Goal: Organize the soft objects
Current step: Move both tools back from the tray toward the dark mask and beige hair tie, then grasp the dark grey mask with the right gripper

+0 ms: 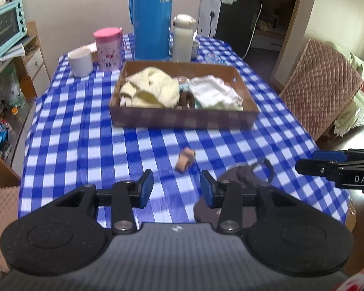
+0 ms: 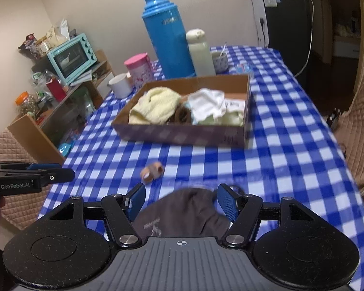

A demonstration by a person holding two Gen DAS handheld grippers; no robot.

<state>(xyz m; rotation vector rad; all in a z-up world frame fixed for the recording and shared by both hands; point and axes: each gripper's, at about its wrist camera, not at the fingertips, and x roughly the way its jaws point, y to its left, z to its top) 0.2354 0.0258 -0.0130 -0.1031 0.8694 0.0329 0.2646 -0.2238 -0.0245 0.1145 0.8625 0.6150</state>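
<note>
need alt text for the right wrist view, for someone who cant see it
The right claw hangs open over a dark brown cloth at the near edge of a blue checked table. Beyond lie a small tan item and a cardboard tray of folded cloths; the left claw enters from the left.

Both views are evenly lit by soft indoor light, moderately bright, with no hard shadows. Brighter daylight washes the floor at the right edge of the left wrist view. The checked cloth (image 1: 85,133) smears with motion blur, and the box (image 2: 182,133) and thermos (image 1: 153,17) look soft. Fisheye distortion bends the edges, and dark vignetting fills the corners. The grippers' black bodies stay sharp.
</note>
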